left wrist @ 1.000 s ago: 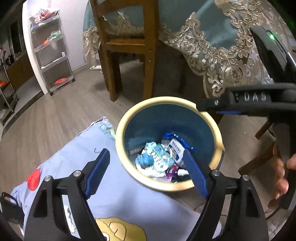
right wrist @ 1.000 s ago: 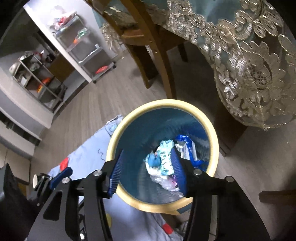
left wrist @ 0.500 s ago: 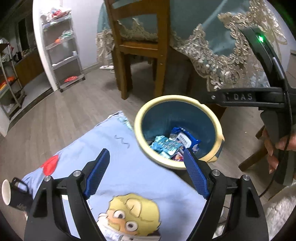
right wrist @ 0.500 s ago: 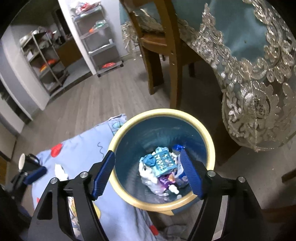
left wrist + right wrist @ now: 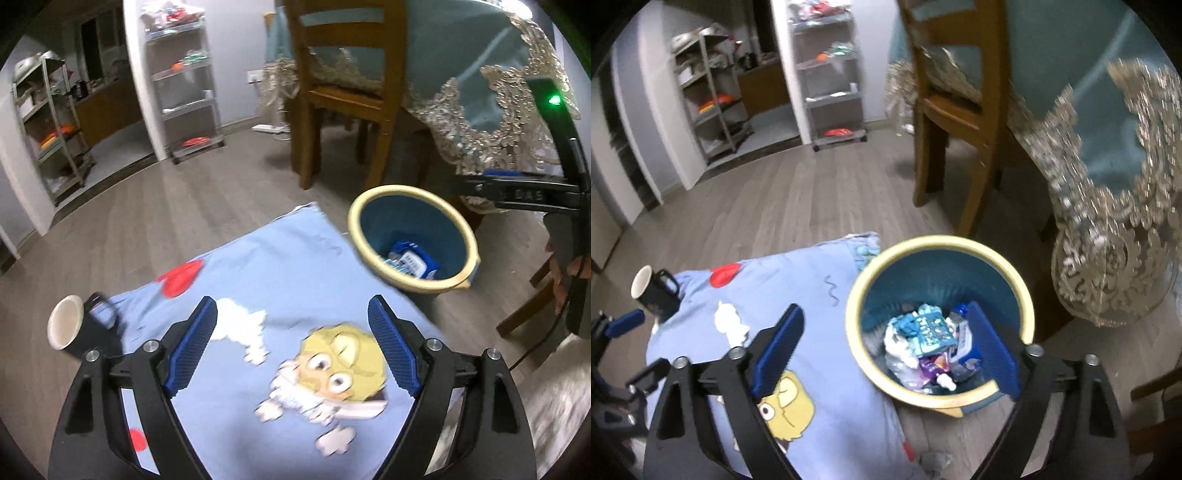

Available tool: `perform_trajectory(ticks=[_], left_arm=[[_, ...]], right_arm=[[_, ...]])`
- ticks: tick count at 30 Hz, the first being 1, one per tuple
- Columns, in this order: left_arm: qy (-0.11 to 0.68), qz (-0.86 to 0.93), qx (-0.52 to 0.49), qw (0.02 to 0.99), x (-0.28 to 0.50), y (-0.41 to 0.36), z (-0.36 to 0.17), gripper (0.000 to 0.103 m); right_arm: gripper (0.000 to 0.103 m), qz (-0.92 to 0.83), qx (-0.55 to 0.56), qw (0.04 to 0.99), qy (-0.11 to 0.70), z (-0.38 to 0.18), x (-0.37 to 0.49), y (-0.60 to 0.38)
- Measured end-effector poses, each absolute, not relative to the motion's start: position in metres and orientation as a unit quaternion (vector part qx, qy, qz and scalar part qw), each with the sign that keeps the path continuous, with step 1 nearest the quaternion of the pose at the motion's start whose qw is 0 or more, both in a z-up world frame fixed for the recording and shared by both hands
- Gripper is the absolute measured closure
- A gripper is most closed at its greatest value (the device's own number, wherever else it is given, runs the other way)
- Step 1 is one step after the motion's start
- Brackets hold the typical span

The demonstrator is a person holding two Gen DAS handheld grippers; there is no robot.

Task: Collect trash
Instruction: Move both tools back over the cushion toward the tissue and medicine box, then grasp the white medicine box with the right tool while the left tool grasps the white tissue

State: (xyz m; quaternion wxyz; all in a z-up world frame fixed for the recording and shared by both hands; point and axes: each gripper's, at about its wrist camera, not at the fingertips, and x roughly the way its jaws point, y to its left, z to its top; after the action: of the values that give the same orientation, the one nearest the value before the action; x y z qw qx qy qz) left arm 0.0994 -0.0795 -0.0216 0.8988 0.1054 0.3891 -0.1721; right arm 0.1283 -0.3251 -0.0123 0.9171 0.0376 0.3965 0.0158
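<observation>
Both grippers' jaws held apart, empty. Crumpled white tissue (image 5: 730, 325) left beside blue yellow-rimmed plastic bin (image 5: 940, 244); black mug (image 5: 654, 291) beyond tissue risks being knocked.

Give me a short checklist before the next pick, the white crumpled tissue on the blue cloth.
1. Left gripper open and empty: ok.
2. Right gripper open and empty: ok.
3. White tissue lies free on the blue cloth, nothing on top: ok.
4. Black mug stands apart from the tissue: ok.
5. Bin has room above the wrappers: ok.
6. More trash beyond the cloth: cannot tell.
</observation>
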Motion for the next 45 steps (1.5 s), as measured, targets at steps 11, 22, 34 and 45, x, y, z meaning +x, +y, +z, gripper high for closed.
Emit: perform_trajectory(ticks=[11, 22, 34, 45], left_arm=[[0.425, -0.113, 0.076, 0.895, 0.080, 0.007, -0.046, 0.018], [0.434, -0.086, 0.058, 0.895, 0.111, 0.036, -0.066, 0.017], [0.458, -0.075, 0.060, 0.884, 0.167, 0.037, -0.104, 0.017], [0.461, -0.073, 0.054, 0.883, 0.185, 0.030, -0.118, 0.017]], right_arm=[[0.009, 0.070, -0.029, 0.903, 0.423, -0.033, 0.106, -0.237], [0.009, 0.123, -0.044, 0.858, 0.496, -0.100, 0.104, -0.173], [0.009, 0.199, -0.080, 0.812, 0.543, -0.160, 0.109, -0.118], [0.049, 0.213, -0.082, 0.795, 0.562, -0.181, 0.115, -0.110]])
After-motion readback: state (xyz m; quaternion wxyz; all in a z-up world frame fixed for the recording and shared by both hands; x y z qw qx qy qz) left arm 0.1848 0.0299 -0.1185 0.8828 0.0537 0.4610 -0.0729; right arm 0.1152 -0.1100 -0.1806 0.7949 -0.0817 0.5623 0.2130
